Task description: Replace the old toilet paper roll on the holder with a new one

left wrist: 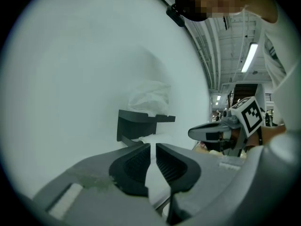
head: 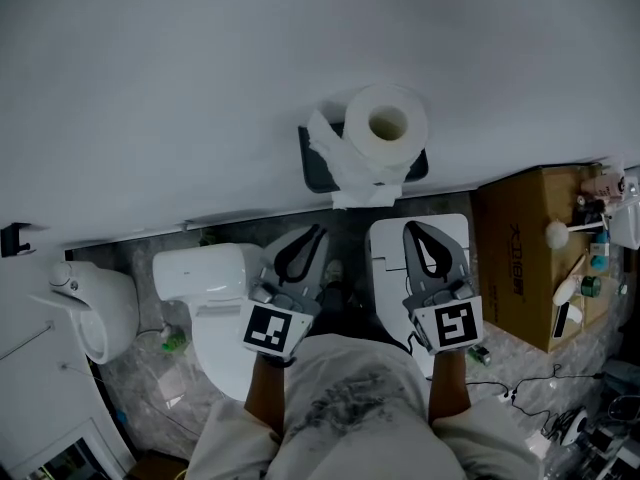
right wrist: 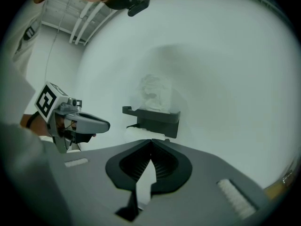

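Left gripper point(left wrist: 153, 147) barely cracked and empty, right gripper point(right wrist: 151, 141) pinched shut (empty too); toilet paper roll point(head: 385, 123) stands core-up on the wall holder point(head: 416, 166) straight ahead, slightly nearer the right.

Three cameras on one holder.
Head view looks steeply down, holder point(head: 316, 168) at 12 o'clock. Both gripper views face it near-level from nearby: the left view sees the right hand-held gripper point(left wrist: 193, 133) at 3 o'clock, the right view the left hand-held gripper point(right wrist: 106, 125) at 9.
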A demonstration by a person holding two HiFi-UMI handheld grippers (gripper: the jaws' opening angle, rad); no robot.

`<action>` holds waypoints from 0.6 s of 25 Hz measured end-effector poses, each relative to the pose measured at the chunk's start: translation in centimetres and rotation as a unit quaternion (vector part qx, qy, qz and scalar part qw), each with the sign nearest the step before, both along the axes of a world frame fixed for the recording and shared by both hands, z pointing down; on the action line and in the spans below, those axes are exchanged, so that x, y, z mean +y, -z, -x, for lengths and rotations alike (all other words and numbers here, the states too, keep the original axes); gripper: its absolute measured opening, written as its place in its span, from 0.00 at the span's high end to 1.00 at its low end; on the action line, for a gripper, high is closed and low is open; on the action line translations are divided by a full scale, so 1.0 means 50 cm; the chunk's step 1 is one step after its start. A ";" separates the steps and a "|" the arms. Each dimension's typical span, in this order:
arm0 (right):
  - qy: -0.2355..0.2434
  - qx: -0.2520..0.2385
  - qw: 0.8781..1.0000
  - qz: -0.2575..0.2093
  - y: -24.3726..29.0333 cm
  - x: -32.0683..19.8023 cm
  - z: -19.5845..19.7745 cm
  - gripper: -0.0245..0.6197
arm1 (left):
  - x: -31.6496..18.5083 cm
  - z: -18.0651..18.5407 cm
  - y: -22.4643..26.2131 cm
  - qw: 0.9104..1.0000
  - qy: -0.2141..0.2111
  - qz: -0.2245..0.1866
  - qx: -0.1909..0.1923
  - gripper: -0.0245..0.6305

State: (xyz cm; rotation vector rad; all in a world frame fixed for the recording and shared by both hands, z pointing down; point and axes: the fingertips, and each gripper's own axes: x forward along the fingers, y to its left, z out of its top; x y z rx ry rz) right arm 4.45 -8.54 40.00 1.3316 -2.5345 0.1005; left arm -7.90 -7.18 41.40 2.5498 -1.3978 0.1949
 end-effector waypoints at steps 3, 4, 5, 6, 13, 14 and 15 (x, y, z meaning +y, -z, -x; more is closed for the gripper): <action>-0.005 0.000 1.000 0.002 -0.017 -0.019 -0.001 0.96 | -0.020 -0.003 -0.015 1.000 -0.006 0.001 -0.004 0.90; -0.006 0.000 1.000 0.002 -0.021 -0.024 0.000 0.96 | -0.026 -0.004 -0.019 1.000 -0.008 0.000 -0.005 0.89; -0.007 0.000 1.000 0.002 -0.024 -0.029 0.000 0.96 | -0.031 -0.005 -0.021 1.000 -0.009 -0.002 -0.005 0.88; -0.007 0.000 1.000 0.002 -0.026 -0.034 0.001 0.96 | -0.036 -0.006 -0.022 1.000 -0.011 -0.004 -0.006 0.88; -0.012 -0.004 1.000 -0.008 -0.036 -0.067 0.005 0.96 | -0.059 -0.020 -0.038 1.000 -0.025 -0.007 -0.009 0.82; -0.013 -0.005 1.000 -0.010 -0.036 -0.072 0.006 0.96 | -0.061 -0.021 -0.040 1.000 -0.026 -0.007 -0.009 0.81; -0.013 -0.006 1.000 -0.011 -0.036 -0.078 0.007 0.96 | -0.063 -0.023 -0.042 1.000 -0.026 -0.007 -0.009 0.80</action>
